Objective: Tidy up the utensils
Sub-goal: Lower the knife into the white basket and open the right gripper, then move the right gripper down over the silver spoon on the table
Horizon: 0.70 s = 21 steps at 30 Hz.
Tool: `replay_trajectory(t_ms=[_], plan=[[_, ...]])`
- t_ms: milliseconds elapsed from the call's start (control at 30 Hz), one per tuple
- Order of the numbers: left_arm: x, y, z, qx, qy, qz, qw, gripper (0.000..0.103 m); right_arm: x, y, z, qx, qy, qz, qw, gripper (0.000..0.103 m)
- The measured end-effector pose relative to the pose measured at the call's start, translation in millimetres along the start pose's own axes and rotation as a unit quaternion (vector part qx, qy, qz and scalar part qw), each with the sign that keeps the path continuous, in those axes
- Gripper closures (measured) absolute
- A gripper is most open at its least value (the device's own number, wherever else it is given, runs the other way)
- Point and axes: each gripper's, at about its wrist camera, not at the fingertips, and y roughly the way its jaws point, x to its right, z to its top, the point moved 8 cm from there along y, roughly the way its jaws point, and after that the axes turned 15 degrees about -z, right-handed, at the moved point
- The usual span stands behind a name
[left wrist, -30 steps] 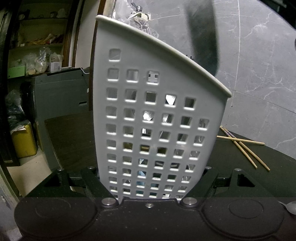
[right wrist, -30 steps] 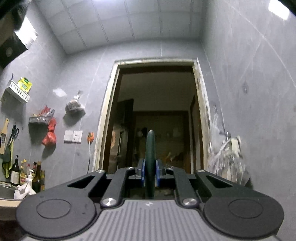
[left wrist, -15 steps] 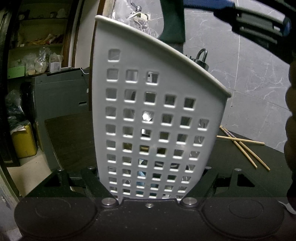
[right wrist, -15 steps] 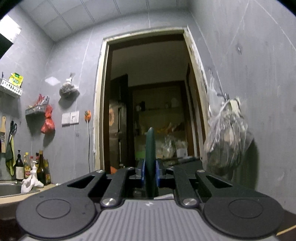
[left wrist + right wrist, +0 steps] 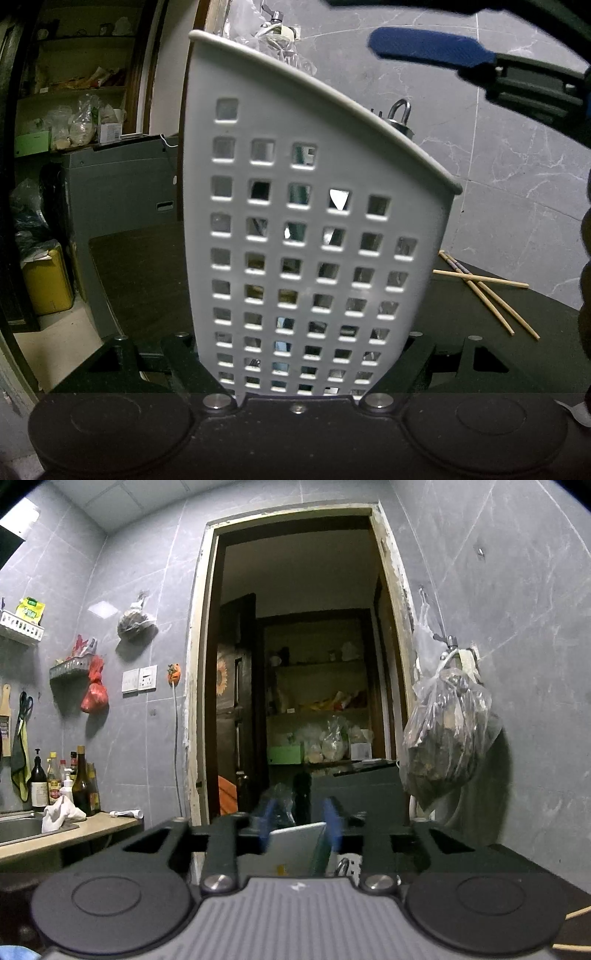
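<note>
My left gripper (image 5: pixel 301 354) is clamped on the base of the white perforated utensil holder (image 5: pixel 314 229), which stands upright on the dark counter (image 5: pixel 461 317) and fills most of the left wrist view. My right gripper (image 5: pixel 299 825) hovers just above that holder's rim; its jaws have just been opening, and the blue pads (image 5: pixel 330 825) now stand apart, with nothing pressed between them. Only the left view shows the side of the holder, with dim utensil shapes behind its square holes that I cannot identify, a metal loop (image 5: pixel 400 110) poking above the rim, and loose chopsticks (image 5: pixel 484 291) lying crossed on the counter beyond. Only the right view looks past the rim to the doorway (image 5: pixel 295 664), the hanging plastic bag (image 5: pixel 447 738) and the bottles (image 5: pixel 66 779) beside the sink (image 5: pixel 22 829).
</note>
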Motion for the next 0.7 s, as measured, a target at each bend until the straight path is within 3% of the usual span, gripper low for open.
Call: replay_trajectory(t_ms=[100, 267, 367, 533, 700], plan=[[0.2, -0.2, 0.2, 0.0, 0.0, 0.0, 1.0, 0.023, 3.1, -5.6, 6.3, 0.01, 0.002, -0.003, 1.0, 0.051], [0.2, -0.2, 0.2, 0.0, -0.001, 0.0, 1.0, 0.023, 18.5, -23.8, 15.6, 0.021, -0.001, -0.03, 0.999, 0.017], [-0.6, 0.2, 0.9, 0.001, -0.002, -0.001, 1.0, 0.023, 35.4, -40.4, 15.2, 0.017, -0.009, -0.065, 0.998, 0.003], [-0.6, -0.6, 1.8, 0.002, 0.0, 0.0, 1.0, 0.023, 74.6, -70.3, 1.1, -0.042, 0.001, -0.133, 0.99, 0.0], [-0.2, -1.6, 2.7, 0.004, 0.001, 0.001, 1.0, 0.023, 117.5, -101.4, -23.7, -0.105, 0.032, -0.208, 0.972, 0.0]])
